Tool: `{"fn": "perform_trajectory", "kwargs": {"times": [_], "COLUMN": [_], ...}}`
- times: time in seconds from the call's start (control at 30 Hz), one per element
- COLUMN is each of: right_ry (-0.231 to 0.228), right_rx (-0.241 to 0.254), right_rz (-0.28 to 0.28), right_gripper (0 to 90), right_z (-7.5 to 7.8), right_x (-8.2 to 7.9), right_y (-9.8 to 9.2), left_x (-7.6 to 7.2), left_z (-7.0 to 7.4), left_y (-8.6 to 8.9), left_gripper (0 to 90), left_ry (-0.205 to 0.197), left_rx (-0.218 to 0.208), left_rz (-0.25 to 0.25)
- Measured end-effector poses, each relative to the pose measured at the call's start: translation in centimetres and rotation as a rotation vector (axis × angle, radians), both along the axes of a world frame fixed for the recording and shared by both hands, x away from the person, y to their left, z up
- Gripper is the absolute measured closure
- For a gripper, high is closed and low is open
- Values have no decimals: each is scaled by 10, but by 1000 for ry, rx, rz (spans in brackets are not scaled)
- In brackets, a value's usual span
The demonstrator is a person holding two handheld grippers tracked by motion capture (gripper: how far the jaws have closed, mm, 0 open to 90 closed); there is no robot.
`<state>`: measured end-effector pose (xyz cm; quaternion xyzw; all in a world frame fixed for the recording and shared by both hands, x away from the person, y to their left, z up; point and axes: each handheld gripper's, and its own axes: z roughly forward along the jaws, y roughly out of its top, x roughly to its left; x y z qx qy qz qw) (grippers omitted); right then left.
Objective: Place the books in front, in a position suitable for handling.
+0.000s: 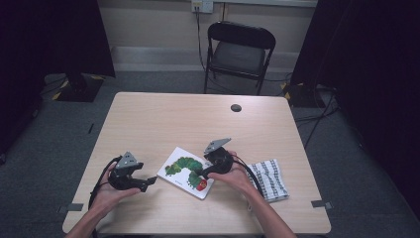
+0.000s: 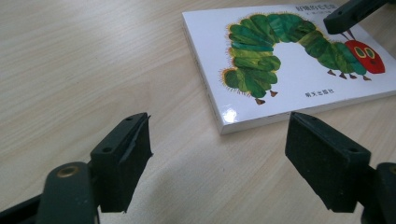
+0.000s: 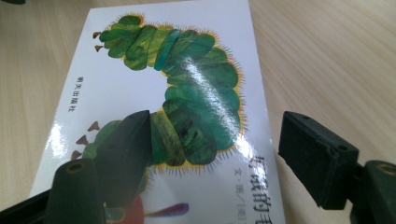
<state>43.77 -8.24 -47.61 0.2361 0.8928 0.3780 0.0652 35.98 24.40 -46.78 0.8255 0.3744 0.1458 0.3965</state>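
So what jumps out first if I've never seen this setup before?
Probably the picture book with its bright green caterpillar, lying flat near the front edge of the pale wooden table. A person's hands hold a black gripper on each side of it: the left gripper sits open just short of the book's corner, and the right gripper hovers open over the cover. A black-and-white checked cloth lies to the right.

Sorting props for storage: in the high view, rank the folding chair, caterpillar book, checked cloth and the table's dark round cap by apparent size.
1. folding chair, though it stands farthest from the camera.
2. caterpillar book.
3. checked cloth, close to the book in size, so that ranking is unsure.
4. dark round cap.
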Motion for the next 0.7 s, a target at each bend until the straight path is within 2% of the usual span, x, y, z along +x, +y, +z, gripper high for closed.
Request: {"fn": "perform_trajectory", "kwargs": {"times": [0.17,0.23,0.3,0.33,0.43,0.5,0.57,0.6,0.63,0.7], "right_ry": [-7,-4,-5,3,5,20,32,57,58,52], "right_rx": [18,-1,-17,-24,-27,11,2,-8,-13,1], "right_rz": [-31,-52,-74,-76,-83,-95,-97,-88,-93,-100], "right_gripper": [303,311,302,288,288,300,309,309,306,304], "right_z": [7,9,9,10,11,11,8,2,0,-2], "right_x": [-8,-16,-20,-27,-33,-38,-43,-44,-45,-46], "right_y": [-11,-18,-20,-25,-29,-33,-33,-32,-32,-32], "left_x": [-3,-2,1,3,10,13,18,22,22,28], "left_z": [3,3,5,7,11,12,12,9,9,2], "left_y": [4,5,6,5,-4,-8,-14,-18,-18,-21], "left_gripper": [251,275,278,275,273,271,275,293,300,300], "left_ry": [-2,-1,-3,-1,-13,-4,-10,6,6,32], "left_rx": [-12,-23,-13,-12,11,4,16,11,11,9], "left_rz": [7,22,31,28,14,17,17,14,14,12]}}
